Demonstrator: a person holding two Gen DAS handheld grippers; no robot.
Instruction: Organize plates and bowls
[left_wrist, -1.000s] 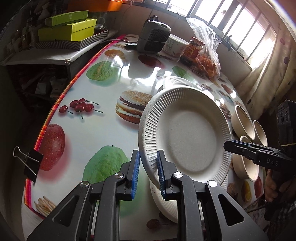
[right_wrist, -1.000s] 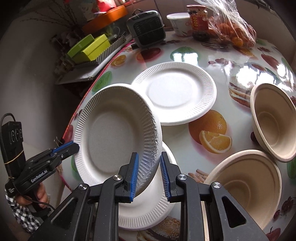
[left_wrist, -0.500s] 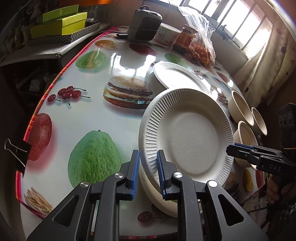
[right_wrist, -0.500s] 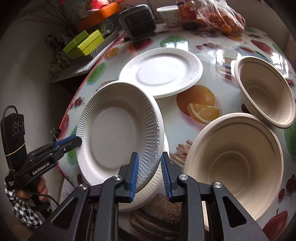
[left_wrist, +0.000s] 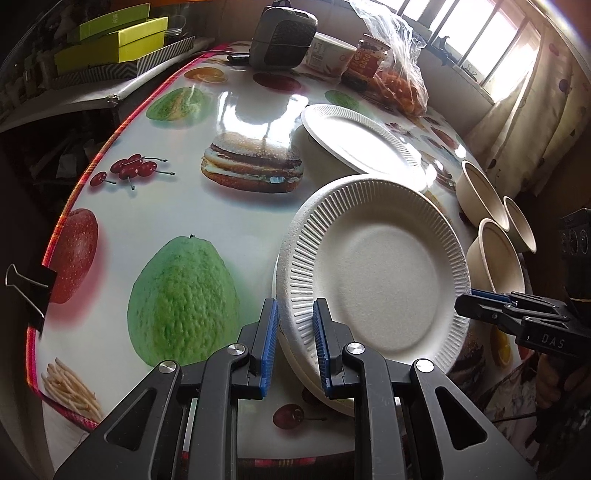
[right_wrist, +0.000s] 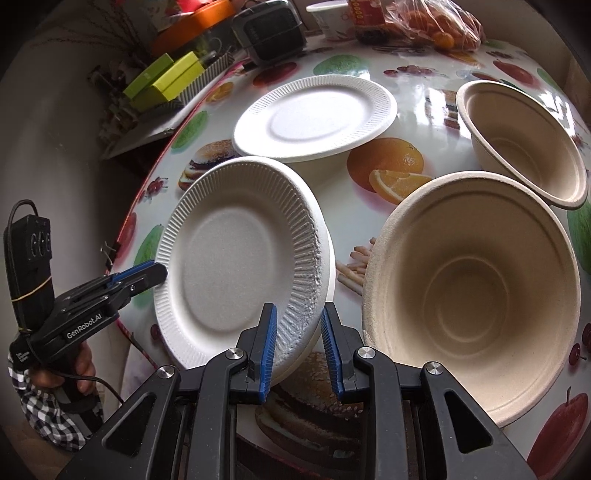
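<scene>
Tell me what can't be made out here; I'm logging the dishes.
- Lower plate: both views, covered by the held plate; only its edge shows.
- Third bowl: left view, half hidden behind the nearer bowl; absent from right view.
- Jar label: too small.

Barred window (left_wrist: 491, 48) bright, curtain (left_wrist: 535, 122) beside; table (left_wrist: 177, 199) w/ fruit-print cloth.

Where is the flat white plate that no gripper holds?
In the right wrist view, the flat white plate lies mid-table, beyond the held plate, left of the far bowl.
</scene>
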